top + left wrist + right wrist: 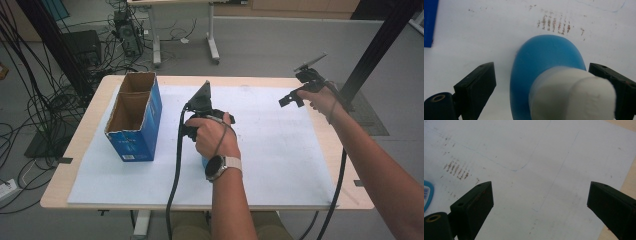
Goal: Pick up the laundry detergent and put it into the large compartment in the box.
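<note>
Two claws are in play, and one object concerns them: a blue bottle with a white cap [554, 82] lying on the white sheet [280, 150] that covers the tabletop, near the middle of its near half.

Left claw [541, 82]: spread wide, straddling the bottle from the cap end. In the left gripper view the right-hand jaw sits close against the cap while the left-hand jaw stands well apart from the blue body; nothing is clamped. In the high view the left hand [212, 135] covers most of the bottle, with a sliver of blue at the wrist.

Right claw [539, 202]: released, nothing between the jaws, held over the bare sheet toward the far right corner of the tabletop.

Blue cardboard box [135, 117]: open-topped, upright near the far left corner, well apart from the bottle.

Risks, as judged:
- The straddle is off-centre. Closing from here would let one jaw strike first and push the rounded bottle sideways rather than pinch it.
- The cap is smooth and rounded; a grip on it alone may slip, or the heavier body may swing down on lifting.
- The bottle lies on its side and may roll if nudged.
- The trailing cable [176, 165] crosses the near edge and could drag on the hand.
</note>
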`<control>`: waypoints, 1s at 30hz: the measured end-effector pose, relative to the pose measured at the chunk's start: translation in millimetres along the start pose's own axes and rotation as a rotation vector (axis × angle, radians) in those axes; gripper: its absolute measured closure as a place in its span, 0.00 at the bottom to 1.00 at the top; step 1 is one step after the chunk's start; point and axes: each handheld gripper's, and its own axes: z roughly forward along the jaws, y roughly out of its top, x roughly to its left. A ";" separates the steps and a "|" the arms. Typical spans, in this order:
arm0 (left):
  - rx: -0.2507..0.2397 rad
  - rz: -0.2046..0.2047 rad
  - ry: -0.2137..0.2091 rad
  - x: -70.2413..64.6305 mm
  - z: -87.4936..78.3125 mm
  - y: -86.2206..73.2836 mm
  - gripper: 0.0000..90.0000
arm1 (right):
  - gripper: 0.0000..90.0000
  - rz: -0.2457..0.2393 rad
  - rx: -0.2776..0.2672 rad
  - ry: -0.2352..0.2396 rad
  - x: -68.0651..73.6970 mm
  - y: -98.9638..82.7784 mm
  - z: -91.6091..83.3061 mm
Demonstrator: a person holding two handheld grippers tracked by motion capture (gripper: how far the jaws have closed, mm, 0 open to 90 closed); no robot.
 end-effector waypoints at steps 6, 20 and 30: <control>0.002 0.003 0.003 -0.4 2.4 -0.2 0.11 | 0.08 0.005 0.000 -0.001 -2.0 -1.5 0.0; 0.009 0.000 0.004 0.4 6.4 -0.6 0.12 | 0.08 0.009 0.001 0.004 -3.7 -2.7 1.5; 0.015 -0.003 0.003 2.4 11.5 -1.3 0.14 | 0.07 0.012 0.007 0.005 -3.4 -3.4 3.8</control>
